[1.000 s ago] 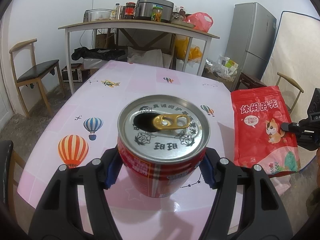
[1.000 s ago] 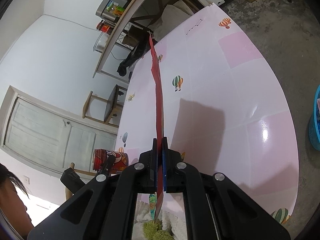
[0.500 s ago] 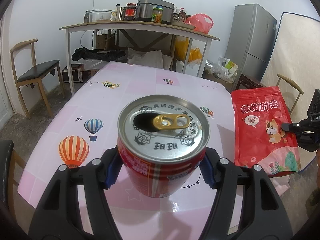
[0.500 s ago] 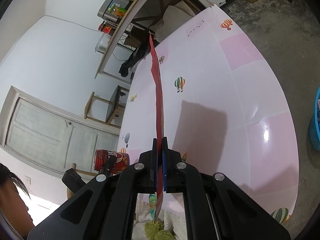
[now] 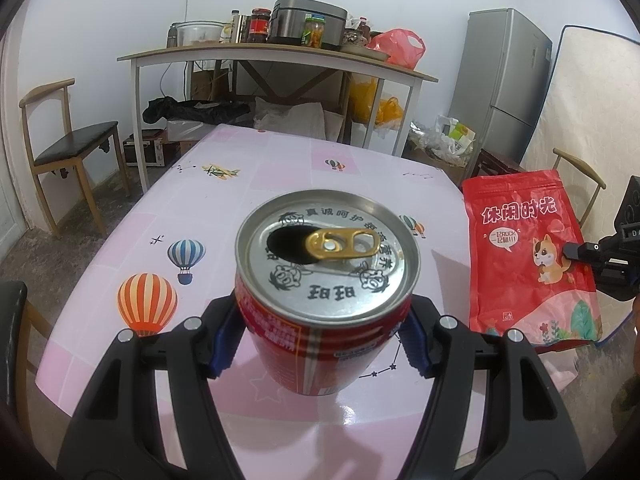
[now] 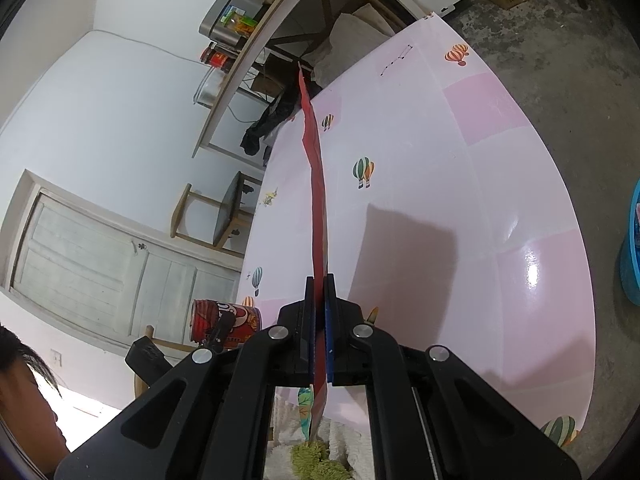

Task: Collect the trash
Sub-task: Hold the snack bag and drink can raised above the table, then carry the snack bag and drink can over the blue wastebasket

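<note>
A red drink can [image 5: 326, 304] with an opened silver top is gripped upright above the pink table by my left gripper [image 5: 320, 340], whose blue pads press its two sides. A flat red snack bag [image 5: 528, 252] hangs upright at the right, past the table's right edge, pinched at its right edge by my right gripper [image 5: 576, 250]. In the right wrist view the red snack bag [image 6: 318, 216] shows edge-on, clamped between the shut pads of the right gripper [image 6: 319, 284]. The can [image 6: 224, 324] and the left gripper appear at the lower left there.
The pink table [image 5: 280, 176] carries balloon prints. Behind it stands a long shelf table [image 5: 276, 58] with jars and a cooker. A wooden chair [image 5: 68, 148] is at the left, a fridge [image 5: 504, 80] at the right. A blue bin [image 6: 630, 248] stands on the floor beside the table.
</note>
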